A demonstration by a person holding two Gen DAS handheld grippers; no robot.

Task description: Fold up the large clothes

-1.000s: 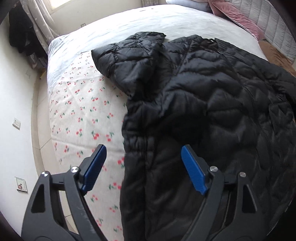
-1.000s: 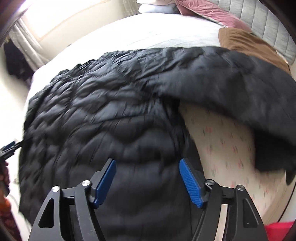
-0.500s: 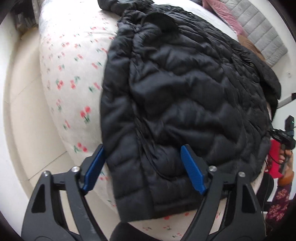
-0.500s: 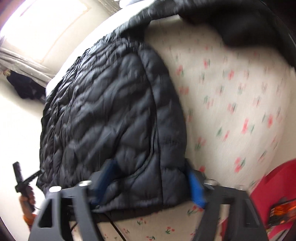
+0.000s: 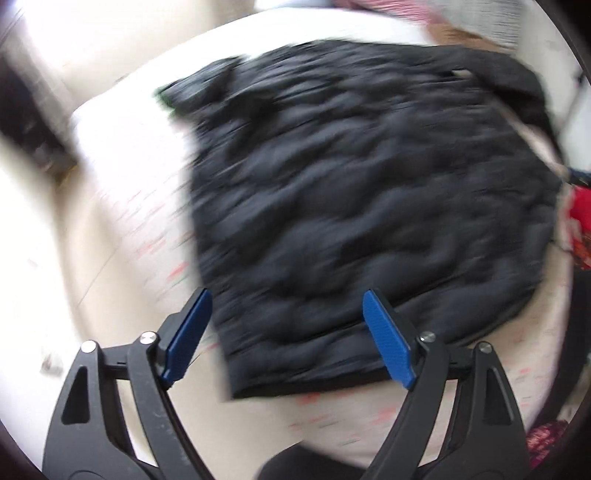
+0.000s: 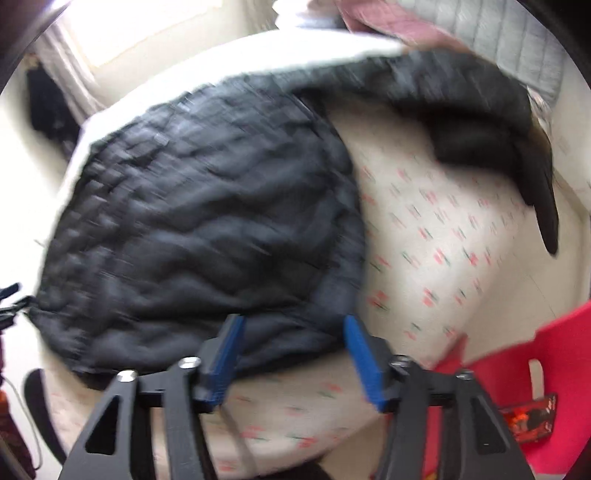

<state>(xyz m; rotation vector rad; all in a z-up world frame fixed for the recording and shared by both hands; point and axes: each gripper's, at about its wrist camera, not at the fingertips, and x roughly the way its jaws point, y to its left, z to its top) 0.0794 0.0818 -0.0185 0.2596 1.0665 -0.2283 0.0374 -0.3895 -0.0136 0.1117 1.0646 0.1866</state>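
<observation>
A black quilted puffer jacket point(image 5: 354, 192) lies spread on the bed, also in the right wrist view point(image 6: 199, 229), with one sleeve point(image 6: 480, 122) stretched out to the far right. My left gripper point(image 5: 284, 332) is open and empty, hovering over the jacket's near hem at its left corner. My right gripper point(image 6: 291, 347) is open and empty, its blue pads just at the hem near the jacket's right corner. Both views are motion-blurred.
The bed point(image 6: 424, 236) has a white sheet with small red cherry prints. Pink and grey pillows point(image 6: 443, 26) lie at the head. A red plastic chair point(image 6: 535, 387) stands at the right of the bed. Pale floor point(image 5: 44, 240) lies left of the bed.
Both grippers have pulled back from the jacket toward the foot of the bed and lifted, so the whole hem shows. The right jaws look a little narrower than before.
</observation>
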